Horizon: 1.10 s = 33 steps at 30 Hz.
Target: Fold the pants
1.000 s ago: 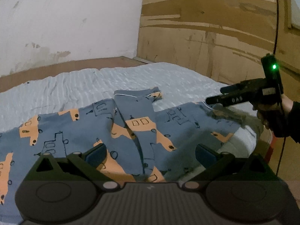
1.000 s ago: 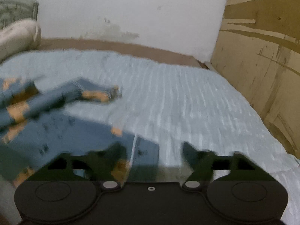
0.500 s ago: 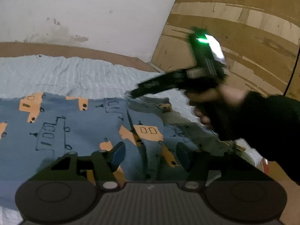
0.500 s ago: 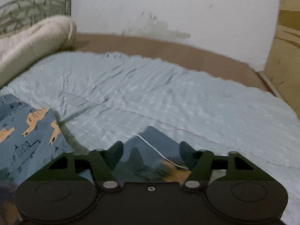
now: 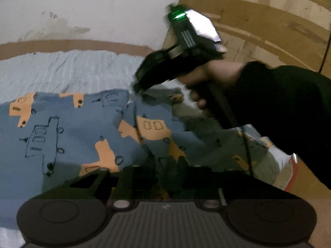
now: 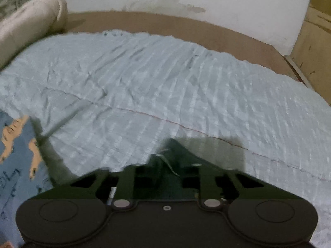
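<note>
The pants, blue with orange vehicle prints, lie spread on the pale blue bed, along its near edge. One landmark serves for everything: the pants.

The left tongs sit low at the near hem of the pants, and their jaws have just been closing; they now stand nearly together with a fold of the printed cloth bunched between them, so they appear to pinch it, though the dim light hides the pads themselves.

The right tongs are at the far corner of the pants, where the cloth meets bare bedspread. Their jaws too have just been closing and now clamp a dark peak of fabric with a pale thread of trim showing between them. Seen from the left wrist, the right hand in a black sleeve grips its handle above the pants, a green light glowing on top.

Beyond the pants a cream bolster lies at the bed's far left corner
</note>
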Tool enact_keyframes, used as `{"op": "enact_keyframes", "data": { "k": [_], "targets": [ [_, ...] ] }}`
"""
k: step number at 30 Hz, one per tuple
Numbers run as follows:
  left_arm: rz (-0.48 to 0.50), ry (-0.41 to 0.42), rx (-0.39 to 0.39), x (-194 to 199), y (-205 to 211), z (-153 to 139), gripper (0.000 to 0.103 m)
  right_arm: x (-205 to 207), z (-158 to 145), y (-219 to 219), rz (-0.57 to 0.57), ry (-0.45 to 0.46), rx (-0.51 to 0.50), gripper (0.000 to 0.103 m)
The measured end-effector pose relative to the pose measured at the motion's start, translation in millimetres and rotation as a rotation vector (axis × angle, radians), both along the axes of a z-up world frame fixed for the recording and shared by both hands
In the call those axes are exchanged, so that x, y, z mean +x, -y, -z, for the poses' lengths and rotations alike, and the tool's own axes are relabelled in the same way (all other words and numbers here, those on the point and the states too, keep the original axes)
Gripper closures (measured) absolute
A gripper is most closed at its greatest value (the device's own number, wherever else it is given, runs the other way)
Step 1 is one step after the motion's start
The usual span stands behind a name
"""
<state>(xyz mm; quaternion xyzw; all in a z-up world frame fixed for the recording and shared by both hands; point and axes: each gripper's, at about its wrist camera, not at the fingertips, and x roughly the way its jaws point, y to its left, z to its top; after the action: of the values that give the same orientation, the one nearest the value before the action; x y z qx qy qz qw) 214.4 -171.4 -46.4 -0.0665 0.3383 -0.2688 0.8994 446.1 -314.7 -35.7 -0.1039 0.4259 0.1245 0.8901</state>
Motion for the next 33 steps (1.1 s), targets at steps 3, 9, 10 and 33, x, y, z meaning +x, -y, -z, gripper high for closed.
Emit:
{"op": "enact_keyframes", "data": {
  "k": [3, 9, 10, 33],
  "targets": [
    [-0.026, -0.007, 0.006, 1.3, -1.0, -1.8, 0.099, -11.6, -16.6, 17.2, 0.022, 0.039, 0.058, 0.098],
    [-0.039, 0.079, 0.069, -10.2, 6.2, -18.5, 0.102, -66.1, -68.3, 69.2, 0.075, 0.211, 0.169, 0.099],
    [-0.031, 0.097, 0.077, -13.4, 8.1, -21.5, 0.102, -78.1, -75.1, 79.3, 0.085, 0.239, 0.182, 0.099],
    [0.081, 0.181, 0.306, -43.3, 29.6, -5.2, 0.102, -279.9, 1.9, 210.9, 0.407, 0.286, 0.578, 0.070]
  ]
}}
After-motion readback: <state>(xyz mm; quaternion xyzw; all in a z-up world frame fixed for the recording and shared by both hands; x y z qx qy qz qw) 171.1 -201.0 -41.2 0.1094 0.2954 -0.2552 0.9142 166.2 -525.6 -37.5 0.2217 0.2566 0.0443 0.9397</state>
